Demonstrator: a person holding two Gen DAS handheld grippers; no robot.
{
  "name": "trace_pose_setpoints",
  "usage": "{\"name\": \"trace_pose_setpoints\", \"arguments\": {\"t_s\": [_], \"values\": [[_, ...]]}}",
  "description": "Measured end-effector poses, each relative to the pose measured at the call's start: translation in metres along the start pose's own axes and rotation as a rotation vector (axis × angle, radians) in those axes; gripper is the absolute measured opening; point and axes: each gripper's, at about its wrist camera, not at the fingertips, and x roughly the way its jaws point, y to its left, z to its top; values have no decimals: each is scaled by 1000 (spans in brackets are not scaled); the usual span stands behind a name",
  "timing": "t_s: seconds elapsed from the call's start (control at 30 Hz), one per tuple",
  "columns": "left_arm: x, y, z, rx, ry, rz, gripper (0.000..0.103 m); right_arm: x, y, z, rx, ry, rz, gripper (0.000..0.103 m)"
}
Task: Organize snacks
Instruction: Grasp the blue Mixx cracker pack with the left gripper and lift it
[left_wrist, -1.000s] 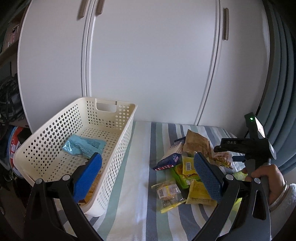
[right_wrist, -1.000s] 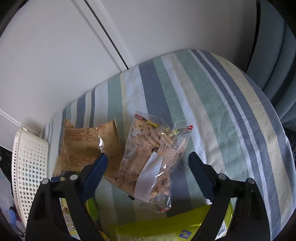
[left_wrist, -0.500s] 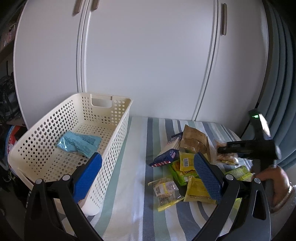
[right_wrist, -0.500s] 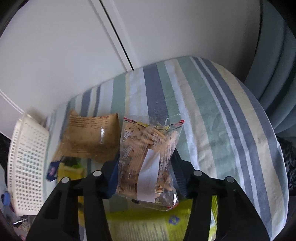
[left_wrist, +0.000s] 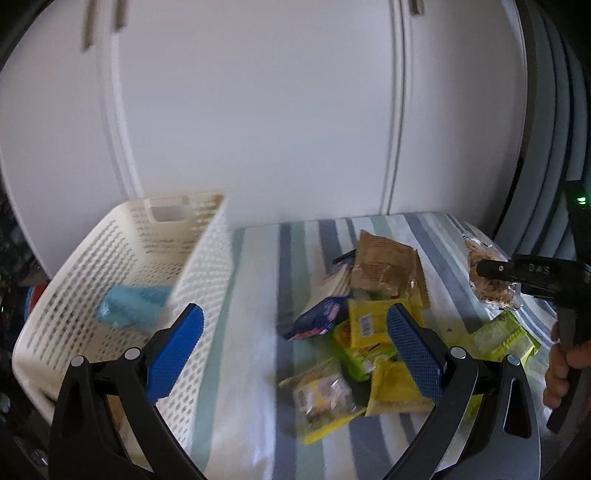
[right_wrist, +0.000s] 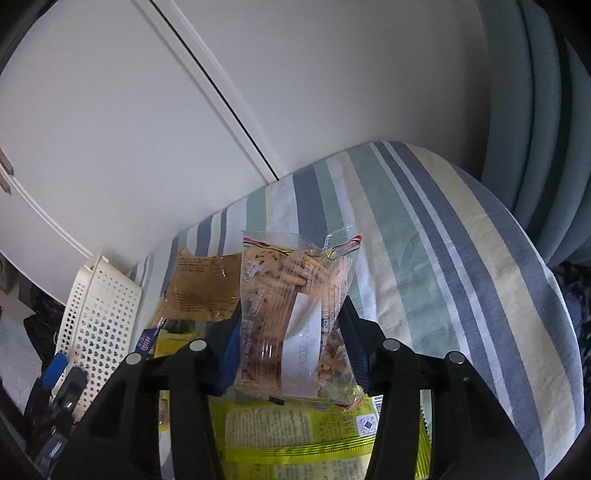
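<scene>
White cupboard doors (left_wrist: 258, 110) behind striped tablecloth (right_wrist: 443, 258)

My left claw (left_wrist: 291, 343) and right claw (right_wrist: 291, 347) are black angular frames with silver screws and blue cross-hatched pads (left_wrist: 412, 345), one lettered housing glowing green.

A flat surface covered with a striped cloth (left_wrist: 258, 369) in bands of white, pale green, grey-blue and cream carries everything. At its left side stands a cream perforated plastic basket (left_wrist: 199, 280) with a handle cut-out in its far wall. To the right of the basket lies a loose pile of snack packets: a brown crinkled paper-look pouch (left_wrist: 388, 269) farthest back, a dark blue packet (left_wrist: 317, 317) just in front of it, several small yellow packets (left_wrist: 365, 325) overlapping in the middle, and a clear packet with yellow edges (left_wrist: 321, 398) nearest. A larger yellow-green printed bag (right_wrist: 295, 439) lies at the right edge of the pile.
</scene>
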Motion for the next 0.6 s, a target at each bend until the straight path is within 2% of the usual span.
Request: {"name": "trace_pose_setpoints", "arguments": {"t_s": [0.13, 0.3, 0.47, 0.53, 0.57, 0.6], "values": [[41, -23, 17, 91, 106, -10, 101, -6, -7, 7, 18, -19, 33, 49], [89, -39, 19, 187, 231, 17, 101, -8, -13, 8, 33, -18, 46, 49], [112, -42, 24, 159, 289, 21, 100, -10, -15, 8, 43, -10, 68, 49], [121, -45, 27, 180, 314, 32, 89, -10, -17, 8, 45, -8, 70, 49], [127, -48, 28, 192, 338, 24, 87, -9, -18, 9, 46, -6, 71, 49], [131, -48, 28, 193, 353, 16, 79, -8, -18, 10, 48, -6, 71, 49]]}}
